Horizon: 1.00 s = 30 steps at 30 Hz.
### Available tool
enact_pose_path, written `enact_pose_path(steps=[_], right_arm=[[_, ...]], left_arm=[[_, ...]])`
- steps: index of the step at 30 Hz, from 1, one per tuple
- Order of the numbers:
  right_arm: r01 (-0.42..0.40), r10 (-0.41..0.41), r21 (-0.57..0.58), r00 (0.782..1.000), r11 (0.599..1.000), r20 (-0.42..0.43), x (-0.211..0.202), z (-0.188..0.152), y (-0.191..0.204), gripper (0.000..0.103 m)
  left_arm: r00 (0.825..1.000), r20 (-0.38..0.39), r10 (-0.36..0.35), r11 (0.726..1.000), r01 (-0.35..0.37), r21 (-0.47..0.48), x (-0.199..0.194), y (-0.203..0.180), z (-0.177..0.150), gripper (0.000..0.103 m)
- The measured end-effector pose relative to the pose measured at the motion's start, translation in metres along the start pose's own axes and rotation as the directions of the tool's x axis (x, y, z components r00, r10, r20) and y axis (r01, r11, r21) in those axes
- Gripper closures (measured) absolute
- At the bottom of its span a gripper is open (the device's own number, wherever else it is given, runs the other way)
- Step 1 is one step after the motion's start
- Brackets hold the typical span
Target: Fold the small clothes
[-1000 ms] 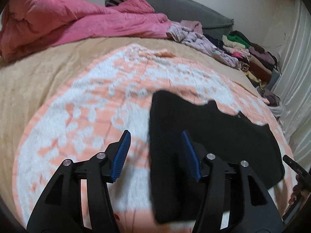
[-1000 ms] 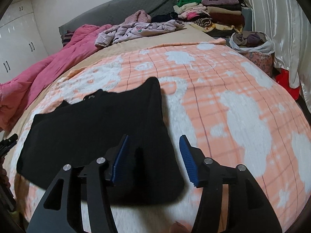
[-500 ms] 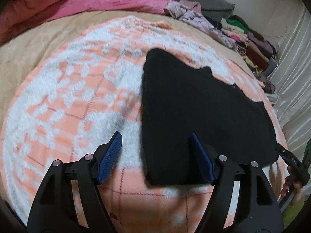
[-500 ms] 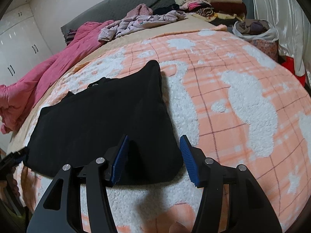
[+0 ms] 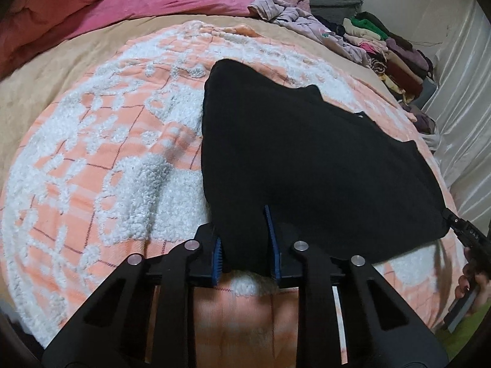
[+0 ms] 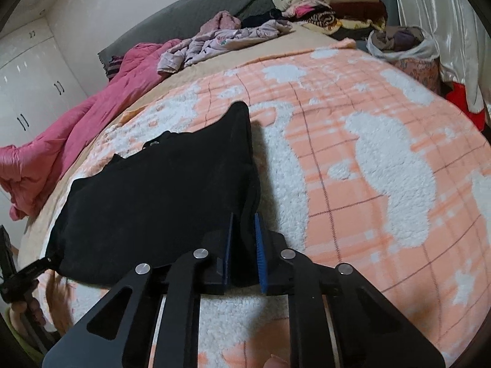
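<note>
Both grippers are clamped on the near hem of the black garment (image 5: 307, 165), one at each bottom corner: left gripper (image 5: 245, 245) with jaws narrowed onto a bunched corner of cloth, right gripper (image 6: 244, 245) pinching the opposite corner tighter. The garment lies flat on the orange-and-white blanket (image 5: 107, 153) on the bed, neckline away from the person, shoulders toward the headboard. My read: this is the first fold, hem grasped and lift not yet started. Next move calls for raising both corners together, carrying them forward over the body and laying the hem at the shoulder line; keep both sides level or the fold skews, and the fabric looks thick enough to drag on the fleecy blanket. No brand, label or legible writing anywhere; a small tag-like spot sits at the neckline (image 6: 152, 144), too small to read. Pink duvet (image 5: 107, 3) and a pile of clothes (image 6: 322, 3) sit well apart at the far side.
</note>
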State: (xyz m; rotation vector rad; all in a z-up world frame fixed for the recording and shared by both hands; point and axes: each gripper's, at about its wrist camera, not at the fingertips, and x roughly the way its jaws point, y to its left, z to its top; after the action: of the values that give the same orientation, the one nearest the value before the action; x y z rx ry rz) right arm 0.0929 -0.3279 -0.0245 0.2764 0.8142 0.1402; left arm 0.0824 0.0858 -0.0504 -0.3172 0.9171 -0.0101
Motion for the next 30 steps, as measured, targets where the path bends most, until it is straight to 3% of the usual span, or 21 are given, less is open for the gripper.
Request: enact_pose_path(steps=[7,8,10,12,14,20,22,24,30], right_arm=[[0.050,-0.050,-0.023,0.999,0.998,0.013,-0.006,-0.002,-0.001,0.091],[0.078,-0.078,-0.017,0.997,0.997,0.001,-0.002,-0.003,-0.004,0.098],[0.137,-0.136,0.021,0.990,0.990,-0.040,0.008,-0.007,-0.016,0.099],[0.114,-0.110,0.083,0.992,0.990,-0.056,0.010,-0.011,-0.028,0.099],[0.164,-0.159,0.080,0.985,0.983,-0.068,0.011,-0.015,-0.035,0.099],[0.175,-0.174,0.084,0.985,0.981,-0.015,-0.011,-0.020,-0.033,0.098],[0.160,-0.160,0.083,0.987,0.984,-0.001,-0.017,-0.018,-0.030,0.094],[0.151,-0.152,0.071,0.988,0.986,0.013,-0.023,-0.017,-0.026,0.081],[0.119,-0.119,-0.004,0.991,0.993,0.056,-0.038,-0.015,0.004,0.079]], left_arm=[[1.000,0.004,-0.002,1.000,0.002,0.027,-0.009,-0.001,-0.006,0.090],[1.000,-0.001,-0.001,1.000,0.001,0.023,-0.007,0.000,-0.008,0.090],[1.000,-0.011,-0.001,1.000,0.001,0.016,-0.003,0.003,-0.011,0.090],[1.000,-0.013,-0.001,1.000,0.001,0.018,-0.002,0.003,-0.013,0.090],[1.000,-0.009,0.005,1.000,-0.004,0.029,-0.002,0.002,-0.014,0.089],[1.000,-0.008,0.006,0.999,-0.006,0.034,-0.004,0.002,-0.015,0.088],[1.000,-0.008,0.006,0.999,-0.006,0.035,-0.003,0.003,-0.015,0.087],[1.000,-0.009,0.006,0.999,-0.005,0.033,-0.004,0.003,-0.015,0.087],[1.000,-0.009,0.009,0.999,-0.008,0.034,-0.006,0.004,-0.016,0.086]])
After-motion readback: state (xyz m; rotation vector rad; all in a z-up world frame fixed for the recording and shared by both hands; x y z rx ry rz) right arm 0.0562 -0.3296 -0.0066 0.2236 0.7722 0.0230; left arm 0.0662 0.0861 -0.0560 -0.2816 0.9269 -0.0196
